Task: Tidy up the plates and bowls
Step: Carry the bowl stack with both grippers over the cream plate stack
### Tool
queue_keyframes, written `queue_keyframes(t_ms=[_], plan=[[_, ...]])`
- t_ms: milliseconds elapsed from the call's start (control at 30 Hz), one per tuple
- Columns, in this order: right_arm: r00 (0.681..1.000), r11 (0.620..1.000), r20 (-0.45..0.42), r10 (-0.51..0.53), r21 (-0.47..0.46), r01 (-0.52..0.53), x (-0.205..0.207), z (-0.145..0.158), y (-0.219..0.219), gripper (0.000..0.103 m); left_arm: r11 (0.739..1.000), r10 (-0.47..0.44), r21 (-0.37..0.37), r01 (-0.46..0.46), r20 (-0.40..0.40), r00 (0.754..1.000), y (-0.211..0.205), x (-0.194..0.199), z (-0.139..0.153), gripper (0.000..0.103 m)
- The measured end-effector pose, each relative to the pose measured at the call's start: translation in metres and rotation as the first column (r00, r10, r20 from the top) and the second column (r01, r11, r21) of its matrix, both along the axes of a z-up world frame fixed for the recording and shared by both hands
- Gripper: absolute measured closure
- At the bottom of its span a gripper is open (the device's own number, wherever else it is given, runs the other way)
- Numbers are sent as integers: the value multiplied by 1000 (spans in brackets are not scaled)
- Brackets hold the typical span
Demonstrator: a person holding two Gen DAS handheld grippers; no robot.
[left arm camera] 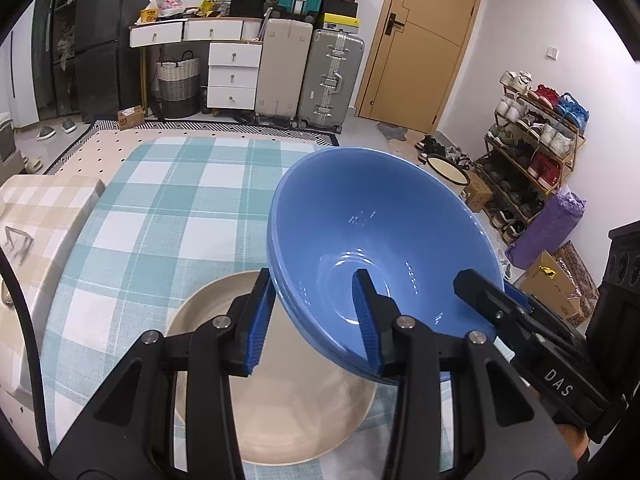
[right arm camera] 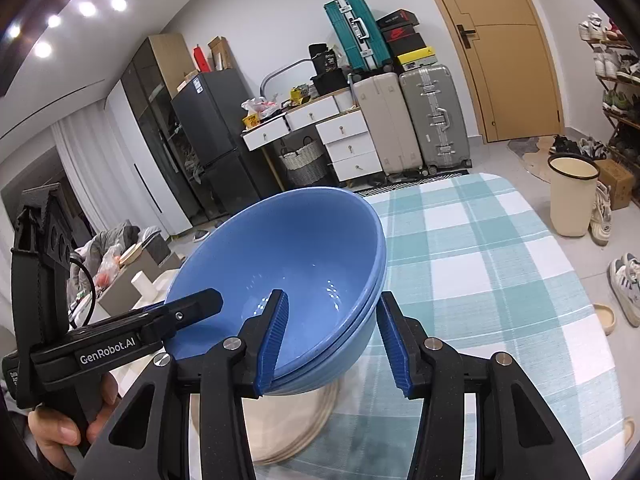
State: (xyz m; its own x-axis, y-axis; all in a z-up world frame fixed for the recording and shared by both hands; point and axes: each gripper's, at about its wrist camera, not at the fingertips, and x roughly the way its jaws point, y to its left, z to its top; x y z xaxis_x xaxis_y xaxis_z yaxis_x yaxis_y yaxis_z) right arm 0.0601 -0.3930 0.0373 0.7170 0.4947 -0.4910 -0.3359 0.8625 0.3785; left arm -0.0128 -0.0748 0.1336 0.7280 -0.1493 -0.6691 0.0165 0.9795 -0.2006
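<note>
Two nested blue bowls point(left arm camera: 380, 232) point(right arm camera: 288, 264) hang tilted in the air above a beige plate point(left arm camera: 260, 420) point(right arm camera: 296, 432) on the teal checked tablecloth point(left arm camera: 180, 200) point(right arm camera: 480, 260). My left gripper point(left arm camera: 314, 320) is shut on the bowls' near rim, one finger inside the bowl and one outside. My right gripper point(right arm camera: 332, 340) is shut on the opposite rim in the same way. Each gripper also shows in the other's view: the right gripper point(left arm camera: 480, 292) and the left gripper point(right arm camera: 196, 304), with a person's hand point(right arm camera: 64, 424) on its handle.
A cream bin point(right arm camera: 572, 196) point(left arm camera: 448, 170) stands on the floor past the table's right edge, near a shoe rack point(left arm camera: 532, 140). Suitcases point(left arm camera: 312, 72) and a drawer unit point(left arm camera: 232, 76) line the far wall. A beige checked box point(left arm camera: 48, 216) sits at the table's left.
</note>
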Motion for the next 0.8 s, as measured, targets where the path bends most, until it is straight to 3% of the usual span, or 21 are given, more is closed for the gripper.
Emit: queue_keyframes(t_ms=[333, 800], plan=[[998, 998, -20, 55, -21, -56, -1, -10, 43, 56, 999, 52, 1, -52, -16, 999, 47, -11, -15, 66], [993, 992, -68, 94, -76, -99, 2, -36, 86, 56, 996, 85, -9, -86, -71, 994, 89, -1, -62, 66]])
